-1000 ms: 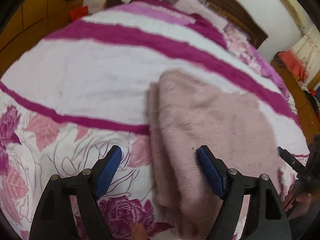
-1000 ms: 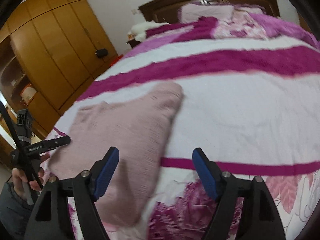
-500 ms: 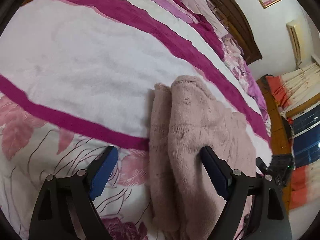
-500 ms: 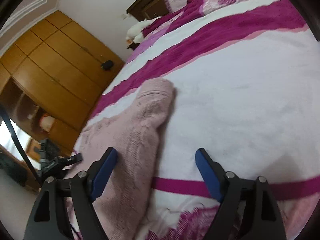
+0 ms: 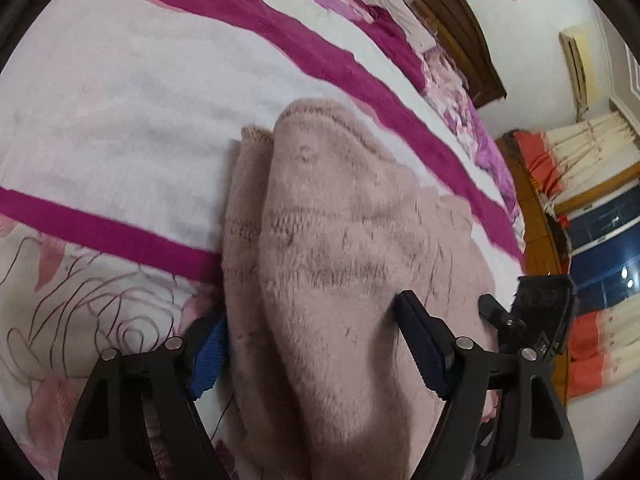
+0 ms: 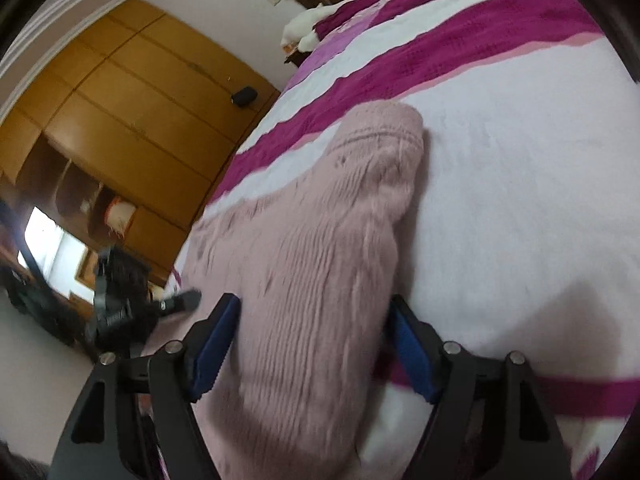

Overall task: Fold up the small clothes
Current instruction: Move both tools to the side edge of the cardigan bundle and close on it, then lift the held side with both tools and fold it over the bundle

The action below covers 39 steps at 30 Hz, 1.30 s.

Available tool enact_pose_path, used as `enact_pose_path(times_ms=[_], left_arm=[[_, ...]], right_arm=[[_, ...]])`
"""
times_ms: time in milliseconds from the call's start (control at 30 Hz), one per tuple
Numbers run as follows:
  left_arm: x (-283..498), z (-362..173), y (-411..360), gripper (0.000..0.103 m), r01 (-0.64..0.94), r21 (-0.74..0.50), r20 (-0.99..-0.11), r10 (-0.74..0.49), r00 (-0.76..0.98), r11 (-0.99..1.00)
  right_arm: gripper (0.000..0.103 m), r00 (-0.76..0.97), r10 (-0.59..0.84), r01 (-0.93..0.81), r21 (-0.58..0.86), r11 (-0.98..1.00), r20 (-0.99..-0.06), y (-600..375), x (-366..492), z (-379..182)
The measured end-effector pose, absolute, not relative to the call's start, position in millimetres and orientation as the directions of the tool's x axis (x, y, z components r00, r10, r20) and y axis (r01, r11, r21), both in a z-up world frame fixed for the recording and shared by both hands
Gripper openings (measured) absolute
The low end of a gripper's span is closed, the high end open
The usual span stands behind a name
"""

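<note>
Left wrist view: the left gripper (image 5: 316,344) straddles the near left side of the pink sweater (image 5: 340,240), which lies part-folded on the striped bedspread (image 5: 120,120). Its jaws have just been closing, and the fabric bulges up between them. The left pad (image 5: 208,356) sits at the sweater's outer edge and the right pad (image 5: 420,344) presses into the pile, but whether they truly pinch the cloth cannot be told. The other tool shows at the right edge, by the sweater's far side.

Right wrist view: the right gripper (image 6: 312,344) stands wide over the sweater's (image 6: 320,240) right side, and its jaws have just been narrowing a little. A ridge of knit lies between the blue pads (image 6: 212,344), with slack still at both sides, so nothing is gripped yet. The sweater's far end points up the bed (image 6: 520,160), toward the wardrobe (image 6: 140,120) corner.

By my judgement the step in hand is taking hold of the near hem at both corners for another fold. The next move calls for both jaws to clamp all layers together, then lift evenly and carry the hem toward the far end without dragging the lower layer.
</note>
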<state>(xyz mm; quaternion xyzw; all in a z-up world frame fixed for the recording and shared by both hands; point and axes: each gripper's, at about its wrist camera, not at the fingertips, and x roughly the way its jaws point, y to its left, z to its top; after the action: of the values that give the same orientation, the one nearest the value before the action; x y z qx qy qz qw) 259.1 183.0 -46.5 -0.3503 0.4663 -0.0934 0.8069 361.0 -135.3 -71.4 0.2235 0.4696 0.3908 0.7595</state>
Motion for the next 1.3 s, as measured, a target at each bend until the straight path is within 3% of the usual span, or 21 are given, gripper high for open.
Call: enact_pose_path(times_ms=[33, 67, 133, 200, 300, 867, 1033, 1300], left_arm=[[261, -47, 184, 0.031, -0.18, -0.653, -0.685, -0.473, 0.554, 0.735], [262, -49, 186, 0.018, -0.179, -0.666, -0.672, -0.478, 0.565, 0.724], [267, -56, 189, 0.011, -0.183, -0.731, -0.623, -0.535, 0.571, 0.657], [268, -55, 190, 0.009, -0.177, -0.732, -0.618, -0.532, 0.579, 0.658], [261, -42, 185, 0.006, -0.155, -0.713, -0.618, -0.509, 0.599, 0.684], [197, 127, 84, 0.005, 0.171, -0.675, -0.452, -0.585, 0.674, 0.718], [178, 133, 48, 0.005, 0.207, -0.672, -0.464, -0.622, 0.631, 0.711], [221, 82, -3, 0.005, 0.198, -0.659, -0.527, -0.633, 0.567, 0.726]], right_arm=[[0.078, 0.253, 0.804, -0.386, 0.706, 0.594, -0.539, -133, 363, -72], [0.073, 0.252, 0.802, -0.386, 0.704, 0.596, -0.541, -130, 365, -73], [0.064, 0.251, 0.805, -0.371, 0.715, 0.593, -0.537, -128, 370, -76], [0.046, 0.264, 0.814, -0.36, 0.73, 0.58, -0.517, -133, 369, -75], [0.04, 0.331, 0.79, -0.396, 0.684, 0.613, -0.517, -130, 356, -63], [0.037, 0.487, 0.784, -0.599, 0.506, 0.621, -0.385, -218, 236, 132], [0.038, 0.497, 0.77, -0.584, 0.502, 0.638, -0.4, -267, 204, 133], [0.038, 0.518, 0.737, -0.505, 0.541, 0.673, -0.434, -326, 228, 72]])
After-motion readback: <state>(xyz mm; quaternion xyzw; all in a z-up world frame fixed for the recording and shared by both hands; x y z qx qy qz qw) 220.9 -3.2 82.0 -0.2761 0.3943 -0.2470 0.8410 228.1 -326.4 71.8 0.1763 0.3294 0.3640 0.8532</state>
